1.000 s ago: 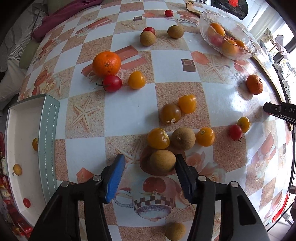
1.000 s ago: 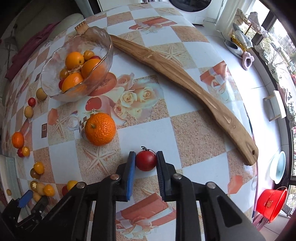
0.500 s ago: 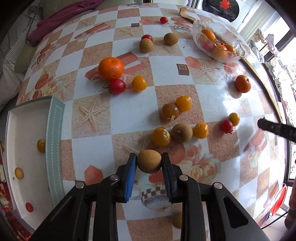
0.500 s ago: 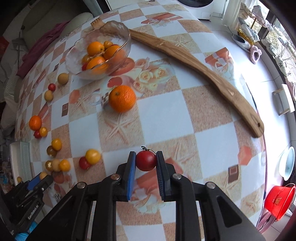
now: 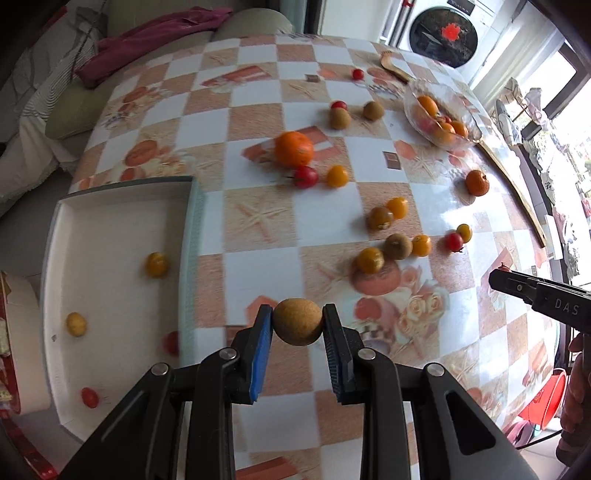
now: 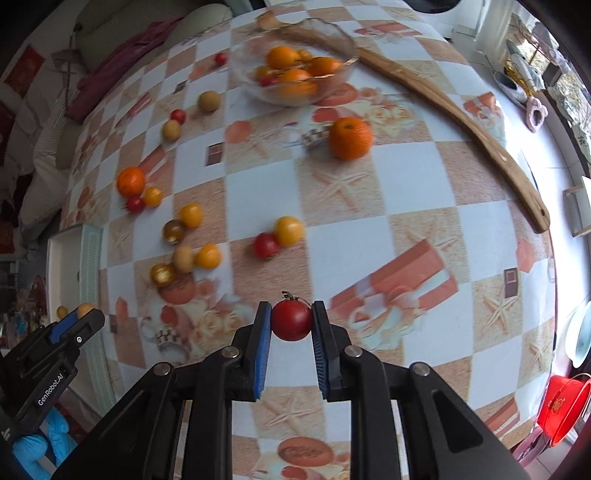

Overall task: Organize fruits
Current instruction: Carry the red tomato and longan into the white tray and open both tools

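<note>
Fruits: 1 brown longan [image 5: 297,322] pinched in left gripper [image 5: 297,328], 1 red tomato [image 6: 291,319] in right gripper [image 6: 291,325], 4 in white tray [image 5: 110,206].

A home: sofa [image 5: 155,26], washing machine [image 5: 443,35] and a patterned tablecloth [image 5: 325,218] strewn with fruit

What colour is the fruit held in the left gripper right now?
Tan brown, with a rough matte skin. The round fruit shows best in the left wrist view, pinched in the left gripper.
</note>
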`<action>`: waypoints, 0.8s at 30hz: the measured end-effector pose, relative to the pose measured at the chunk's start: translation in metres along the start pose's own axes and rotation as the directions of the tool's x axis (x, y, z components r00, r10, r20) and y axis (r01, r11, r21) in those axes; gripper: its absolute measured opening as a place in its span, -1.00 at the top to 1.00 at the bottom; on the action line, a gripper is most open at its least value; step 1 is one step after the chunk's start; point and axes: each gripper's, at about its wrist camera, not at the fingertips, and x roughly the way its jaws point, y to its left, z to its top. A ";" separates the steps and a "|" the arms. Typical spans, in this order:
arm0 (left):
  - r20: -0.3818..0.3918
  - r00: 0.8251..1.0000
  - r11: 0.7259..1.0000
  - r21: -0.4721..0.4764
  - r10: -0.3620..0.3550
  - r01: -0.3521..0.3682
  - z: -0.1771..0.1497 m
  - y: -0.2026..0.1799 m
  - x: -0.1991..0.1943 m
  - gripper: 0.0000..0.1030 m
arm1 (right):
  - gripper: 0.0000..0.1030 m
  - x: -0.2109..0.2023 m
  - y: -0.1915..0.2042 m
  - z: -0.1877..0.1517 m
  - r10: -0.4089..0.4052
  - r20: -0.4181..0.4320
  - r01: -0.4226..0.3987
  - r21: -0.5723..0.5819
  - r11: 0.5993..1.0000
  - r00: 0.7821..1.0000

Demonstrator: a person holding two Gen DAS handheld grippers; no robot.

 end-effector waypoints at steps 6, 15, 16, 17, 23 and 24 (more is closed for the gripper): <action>0.024 0.999 0.998 -0.057 0.023 -0.022 -0.013 0.044 -0.016 0.43 | 0.55 0.000 0.054 -0.004 0.042 -0.019 -0.043 -0.091 0.995 0.999; 0.022 0.996 0.980 -0.184 0.082 -0.077 -0.040 0.122 -0.027 0.43 | 0.55 0.010 0.149 -0.012 0.085 -0.053 -0.095 -0.240 0.966 0.995; 0.018 0.996 0.976 -0.201 0.090 -0.085 -0.044 0.132 -0.026 0.43 | 0.55 0.011 0.159 -0.013 0.089 -0.058 -0.101 -0.254 0.962 0.994; 0.015 0.995 0.972 -0.217 0.096 -0.091 -0.047 0.142 -0.025 0.43 | 0.55 0.013 0.168 -0.014 0.092 -0.064 -0.106 -0.268 0.958 0.994; -0.011 0.993 0.961 -0.253 0.116 -0.114 -0.060 0.179 -0.011 0.43 | 0.55 0.027 0.225 -0.018 0.116 -0.101 -0.144 -0.337 0.930 0.988; -0.012 0.993 0.960 -0.256 0.118 -0.117 -0.061 0.181 -0.010 0.43 | 0.55 0.030 0.233 -0.018 0.120 -0.109 -0.151 -0.344 0.927 0.987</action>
